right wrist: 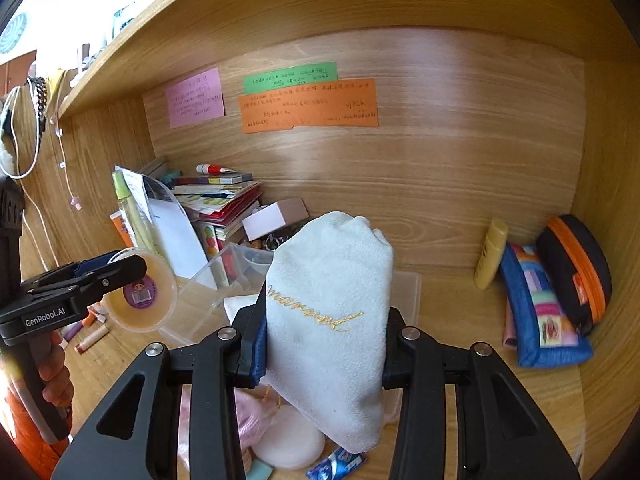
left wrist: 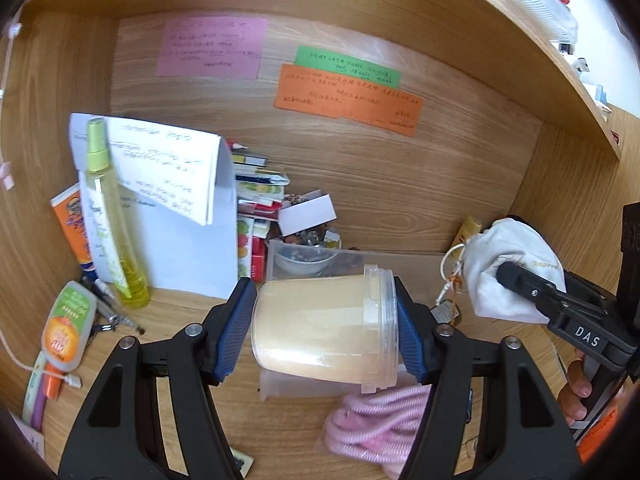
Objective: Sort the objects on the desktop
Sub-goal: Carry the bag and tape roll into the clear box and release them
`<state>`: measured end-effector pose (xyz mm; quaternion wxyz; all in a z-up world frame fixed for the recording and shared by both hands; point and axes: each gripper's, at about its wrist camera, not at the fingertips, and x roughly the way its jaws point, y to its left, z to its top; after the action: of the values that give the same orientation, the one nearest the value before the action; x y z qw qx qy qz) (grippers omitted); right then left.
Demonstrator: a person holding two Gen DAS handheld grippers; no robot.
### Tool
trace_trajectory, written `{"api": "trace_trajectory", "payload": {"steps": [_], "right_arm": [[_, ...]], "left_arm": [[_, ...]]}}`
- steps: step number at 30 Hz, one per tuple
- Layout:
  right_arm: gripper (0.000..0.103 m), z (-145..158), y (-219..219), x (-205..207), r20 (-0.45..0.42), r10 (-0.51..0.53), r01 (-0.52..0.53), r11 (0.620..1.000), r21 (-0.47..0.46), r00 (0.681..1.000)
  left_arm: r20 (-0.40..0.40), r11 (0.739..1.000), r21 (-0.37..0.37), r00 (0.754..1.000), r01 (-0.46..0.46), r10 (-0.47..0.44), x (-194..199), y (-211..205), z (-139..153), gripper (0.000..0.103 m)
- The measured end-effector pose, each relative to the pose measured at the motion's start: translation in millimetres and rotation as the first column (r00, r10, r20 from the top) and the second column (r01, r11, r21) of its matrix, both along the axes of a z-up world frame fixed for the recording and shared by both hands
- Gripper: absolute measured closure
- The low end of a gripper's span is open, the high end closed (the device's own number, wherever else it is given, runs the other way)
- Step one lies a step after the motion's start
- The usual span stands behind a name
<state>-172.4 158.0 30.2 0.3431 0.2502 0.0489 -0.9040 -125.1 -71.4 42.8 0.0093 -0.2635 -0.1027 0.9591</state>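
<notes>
While lifted off the desk, left gripper [left wrist: 326,330] fingers clamped on tub [left wrist: 320,328], right gripper [right wrist: 324,344] fingers on pouch [right wrist: 332,320].

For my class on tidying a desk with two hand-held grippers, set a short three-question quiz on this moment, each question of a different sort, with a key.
1. True or false: the left gripper holds the round, translucent plastic tub of cream-coloured paste lying on its side.
2. What does the right gripper hold? A) a green spray bottle B) a white cloth drawstring pouch with gold lettering C) a pink coil of cord
3. Fill in: of the three coloured paper notes on the wooden back wall, the green note sits just above the ______ one.

Key
1. True: the blue pads press its base and its rim.
2. B: the white cloth drawstring pouch.
3. Orange: the orange note.
</notes>
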Motion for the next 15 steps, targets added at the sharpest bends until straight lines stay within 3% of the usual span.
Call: {"api": "trace_trajectory", "payload": {"steps": [9,15], "right_arm": [[0.067,0,-25,-18,-0.013,0.001,-0.001,0.999,0.047,1.0],[0.067,-31,-37,-35,0.069,0.013,-0.019,0.996,0.089,0.998]], "left_arm": [[0.042,1.0,-0.008,0.999,0.021,-0.021,-44,12,-5,0.038],[0.098,0.998,-0.026,0.994,0.055,-0.052,-62,22,-31,0.038]]}}
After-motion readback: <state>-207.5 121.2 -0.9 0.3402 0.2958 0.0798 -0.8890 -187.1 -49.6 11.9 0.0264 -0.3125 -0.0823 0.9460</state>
